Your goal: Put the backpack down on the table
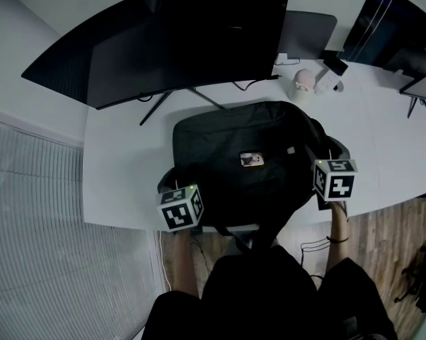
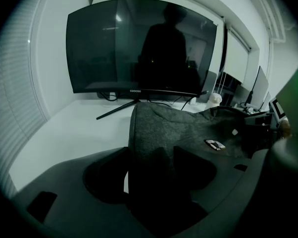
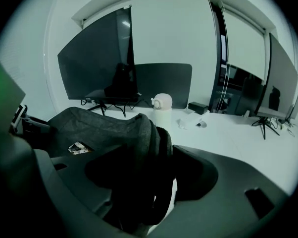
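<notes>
A dark grey backpack [image 1: 248, 137] lies flat on the white table [image 1: 121, 168], with a small light label [image 1: 252, 159] on its top face. My left gripper [image 1: 179, 183] sits at its near left corner. In the left gripper view the jaws [image 2: 151, 155] stand apart around that corner of the backpack [image 2: 178, 128], and a strip of white table shows beside the left jaw. My right gripper [image 1: 327, 153] is at the near right corner. Its jaws [image 3: 149, 160] straddle the padded edge of the backpack [image 3: 104, 125] without pressing on it.
A large curved monitor [image 1: 170, 34] on a thin tripod foot stands behind the backpack. A small white rounded gadget [image 1: 302, 83] and a few small items lie at the back right, near another screen [image 1: 425, 83]. The table's front edge runs just under both grippers.
</notes>
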`<state>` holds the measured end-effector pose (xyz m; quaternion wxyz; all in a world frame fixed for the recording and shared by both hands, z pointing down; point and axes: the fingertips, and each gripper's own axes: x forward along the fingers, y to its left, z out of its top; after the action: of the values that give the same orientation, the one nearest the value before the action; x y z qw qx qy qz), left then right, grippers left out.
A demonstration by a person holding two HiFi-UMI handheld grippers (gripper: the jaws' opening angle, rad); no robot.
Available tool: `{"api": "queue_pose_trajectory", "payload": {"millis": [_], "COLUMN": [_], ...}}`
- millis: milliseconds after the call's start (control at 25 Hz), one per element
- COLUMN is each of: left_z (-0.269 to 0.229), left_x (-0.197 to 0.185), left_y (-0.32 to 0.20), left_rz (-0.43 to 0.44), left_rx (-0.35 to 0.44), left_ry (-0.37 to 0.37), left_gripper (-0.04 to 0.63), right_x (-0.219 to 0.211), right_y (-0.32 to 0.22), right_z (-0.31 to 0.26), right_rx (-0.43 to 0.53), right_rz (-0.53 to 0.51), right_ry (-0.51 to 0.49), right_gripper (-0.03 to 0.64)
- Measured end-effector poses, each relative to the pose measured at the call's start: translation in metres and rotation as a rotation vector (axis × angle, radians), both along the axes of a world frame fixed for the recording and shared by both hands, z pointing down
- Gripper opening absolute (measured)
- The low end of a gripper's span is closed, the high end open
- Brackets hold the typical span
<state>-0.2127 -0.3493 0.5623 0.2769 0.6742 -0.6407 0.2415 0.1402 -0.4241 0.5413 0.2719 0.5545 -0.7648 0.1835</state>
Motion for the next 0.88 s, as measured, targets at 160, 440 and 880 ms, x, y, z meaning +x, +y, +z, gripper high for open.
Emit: {"api": "queue_pose_trajectory", "payload": {"millis": [160,440,880], "left_z": [-0.013,-0.041,-0.079], "left_x": [-0.001,0.0,0.016], "left_y": [0.001,0.008,0.02], "left_rz": [-0.008,0.003,0.094], "left_rx": [0.056,0.153,0.265], "left_ry": [-0.036,-0.065,-0.099], "left_gripper": [0.277,0.239,0.029], "right_x": [0.002,-0.005,-0.018], "right_y": [0.002,0.01,0.026], "right_z": [-0.013,-0.04,-0.081], "right_rx": [0.05,0.14,0.279], "right_rz": [0.01,-0.011,-0.069], "right_ry": [0.008,0.018,0.0], "right_gripper": [0.244,0.242,0.041]}}
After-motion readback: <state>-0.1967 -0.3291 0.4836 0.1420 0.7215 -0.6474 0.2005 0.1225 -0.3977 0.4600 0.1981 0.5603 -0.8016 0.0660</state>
